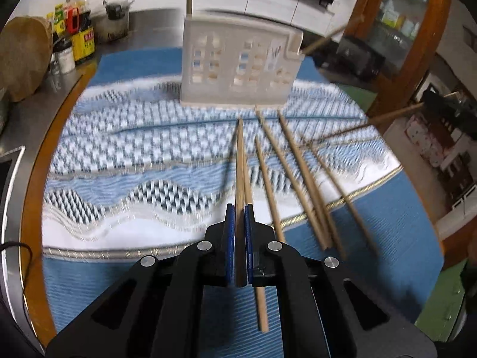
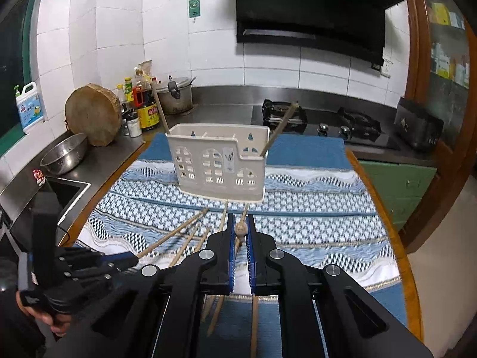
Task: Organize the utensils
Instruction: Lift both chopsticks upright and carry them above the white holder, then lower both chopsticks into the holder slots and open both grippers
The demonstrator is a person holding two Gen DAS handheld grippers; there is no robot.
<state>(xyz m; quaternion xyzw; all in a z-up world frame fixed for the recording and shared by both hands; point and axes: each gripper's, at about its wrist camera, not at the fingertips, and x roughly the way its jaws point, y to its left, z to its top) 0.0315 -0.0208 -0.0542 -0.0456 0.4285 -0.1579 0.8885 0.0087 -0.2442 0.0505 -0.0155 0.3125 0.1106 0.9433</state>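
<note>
Kitchen w/ steel counter [image 2: 208,110]; blue patterned cloth [image 1: 149,149]. Left gripper [image 1: 239,208] pinches chopstick [image 1: 240,161]; right gripper [image 2: 240,223] apparently clamps a chopstick end [image 2: 240,229].

Both wrist views look forward over the patterned cloth [image 1: 143,155] toward the white holder [image 1: 238,65], the left view nearer.
</note>
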